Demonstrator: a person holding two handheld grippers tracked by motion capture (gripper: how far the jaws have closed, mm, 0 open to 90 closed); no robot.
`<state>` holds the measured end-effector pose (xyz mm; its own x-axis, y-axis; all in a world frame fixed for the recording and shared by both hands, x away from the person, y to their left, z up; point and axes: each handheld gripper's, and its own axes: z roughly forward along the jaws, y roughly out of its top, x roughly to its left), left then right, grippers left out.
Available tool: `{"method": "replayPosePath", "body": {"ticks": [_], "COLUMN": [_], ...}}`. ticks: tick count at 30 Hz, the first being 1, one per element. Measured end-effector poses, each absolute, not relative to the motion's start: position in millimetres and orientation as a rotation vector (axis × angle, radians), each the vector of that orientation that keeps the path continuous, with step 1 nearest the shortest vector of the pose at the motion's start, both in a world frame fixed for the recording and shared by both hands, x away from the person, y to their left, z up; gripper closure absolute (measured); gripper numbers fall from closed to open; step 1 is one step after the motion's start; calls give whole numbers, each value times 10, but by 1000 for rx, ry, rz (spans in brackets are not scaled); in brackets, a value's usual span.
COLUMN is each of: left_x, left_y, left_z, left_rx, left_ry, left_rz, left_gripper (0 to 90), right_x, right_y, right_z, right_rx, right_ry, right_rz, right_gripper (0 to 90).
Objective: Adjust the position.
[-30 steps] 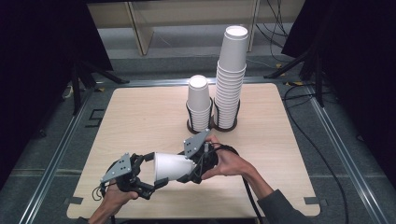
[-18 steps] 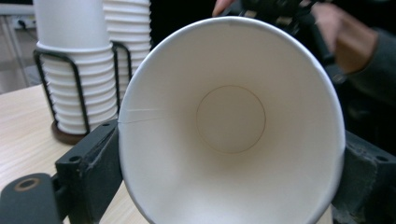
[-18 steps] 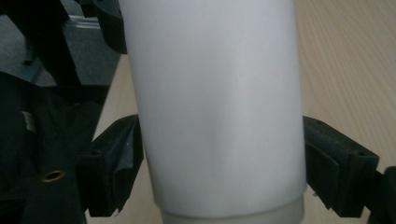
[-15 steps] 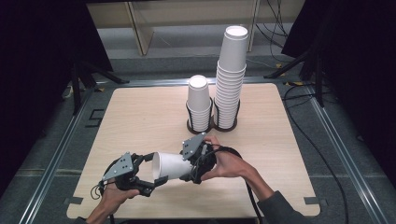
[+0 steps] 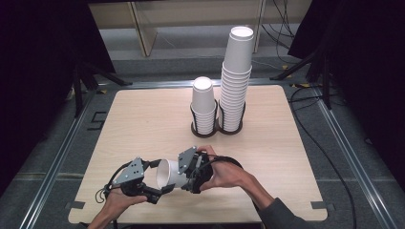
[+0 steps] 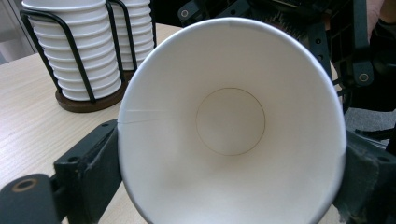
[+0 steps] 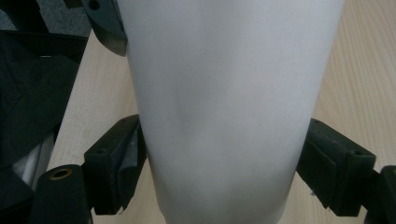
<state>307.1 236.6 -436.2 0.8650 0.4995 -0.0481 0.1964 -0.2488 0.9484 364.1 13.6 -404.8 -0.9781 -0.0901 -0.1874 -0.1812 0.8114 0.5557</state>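
A white cup [image 5: 168,173] lay on its side just above the table [image 5: 143,119], well in front of the two cup racks [image 5: 206,128], held between both grippers. The left gripper [image 5: 160,190], whose jaws had just been closing, clamped its rim; the right gripper [image 5: 187,179] was clamped on its body

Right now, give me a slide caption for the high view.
Both grippers, left and right, hold one paper cup sideways over the table.
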Motion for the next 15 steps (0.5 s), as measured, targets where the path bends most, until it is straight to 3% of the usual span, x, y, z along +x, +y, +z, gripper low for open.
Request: {"method": "replayPosePath", "body": {"ticks": [15], "left_x": [3079], "left_y": [2406], "left_z": [-4336], "left_rx": [1795], "left_ry": [498], "left_rz": [314], "left_gripper": [98], "right_x": [3660], "right_y": [138], "right_z": [-4099], "right_rx": [-204], "right_ry": [2873], "right_rz": [991], "right_gripper": [218]}}
